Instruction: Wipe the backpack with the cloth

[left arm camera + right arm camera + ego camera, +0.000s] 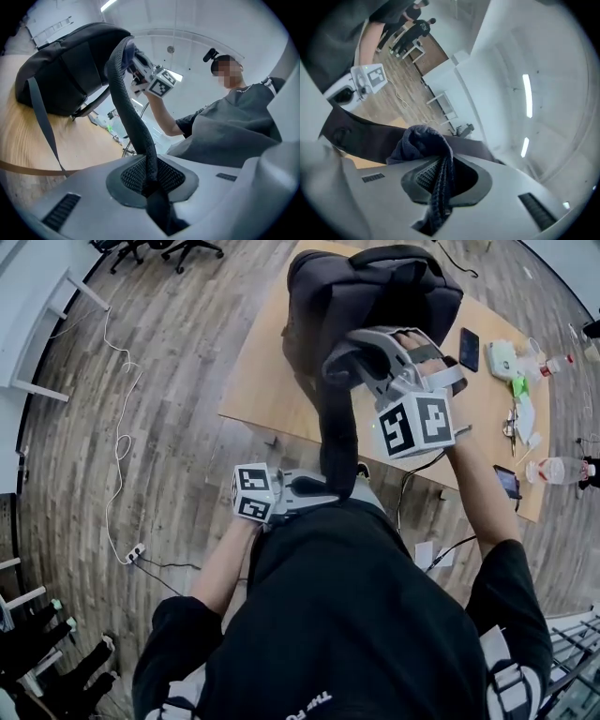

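Here the left gripper (151,183) has its fingers (84,201) clamped on the padded strap (133,122), which runs up from them to the backpack (370,287) lying on the counter (267,381). The right gripper (437,185) has its fingers shut on the dark cloth (423,140), which bunches past their tips by the strap's upper end.

Left tongs (328,491) low by the torso, tight on a strap (336,427); right tongs (342,364) raised, tight on cloth (424,140).
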The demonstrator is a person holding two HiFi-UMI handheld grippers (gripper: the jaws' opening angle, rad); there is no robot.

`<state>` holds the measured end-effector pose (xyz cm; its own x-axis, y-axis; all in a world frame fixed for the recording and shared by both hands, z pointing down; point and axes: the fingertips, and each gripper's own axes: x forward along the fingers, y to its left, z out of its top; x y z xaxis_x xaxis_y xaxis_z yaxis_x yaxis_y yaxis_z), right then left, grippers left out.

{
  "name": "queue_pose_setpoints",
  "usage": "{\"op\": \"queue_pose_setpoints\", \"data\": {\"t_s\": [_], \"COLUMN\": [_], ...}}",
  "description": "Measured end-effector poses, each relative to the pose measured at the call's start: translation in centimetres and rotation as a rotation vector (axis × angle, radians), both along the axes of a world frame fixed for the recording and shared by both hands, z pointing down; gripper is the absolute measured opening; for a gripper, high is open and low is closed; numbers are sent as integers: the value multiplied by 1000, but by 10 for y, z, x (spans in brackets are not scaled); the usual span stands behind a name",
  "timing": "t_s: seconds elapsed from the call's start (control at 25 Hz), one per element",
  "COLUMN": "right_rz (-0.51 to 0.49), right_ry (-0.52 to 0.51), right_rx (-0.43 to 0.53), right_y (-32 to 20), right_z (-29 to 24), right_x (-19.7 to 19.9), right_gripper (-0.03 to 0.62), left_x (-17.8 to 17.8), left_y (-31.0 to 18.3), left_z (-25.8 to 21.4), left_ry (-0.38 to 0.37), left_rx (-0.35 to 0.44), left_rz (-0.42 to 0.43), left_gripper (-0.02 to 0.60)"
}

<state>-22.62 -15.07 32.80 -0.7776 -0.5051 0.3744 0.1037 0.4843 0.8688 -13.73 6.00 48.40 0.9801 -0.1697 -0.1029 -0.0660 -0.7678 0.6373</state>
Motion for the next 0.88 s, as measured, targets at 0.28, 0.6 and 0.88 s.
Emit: {"op": "queue_pose_setpoints", "data": {"t_s": [0.28,0.6,0.88], "right_rz": [148,105,36], "right_ry": [-184,-172,-51], "right_rx": [228,-24,-588], "right_y": [-72,-14,100], "right_z": [-100,-9,130], "right_x": [-2,10,25], "right_gripper": [43,41,41], "left_x": [6,-5,-23], "left_y": [5,-2,-17], "left_z": [2,2,8], "left_ry": [3,20,24], "left_rx": [-5,-32,-88], "left_rz": [41,-41,-171], "left_gripper": [54,56,293]}}
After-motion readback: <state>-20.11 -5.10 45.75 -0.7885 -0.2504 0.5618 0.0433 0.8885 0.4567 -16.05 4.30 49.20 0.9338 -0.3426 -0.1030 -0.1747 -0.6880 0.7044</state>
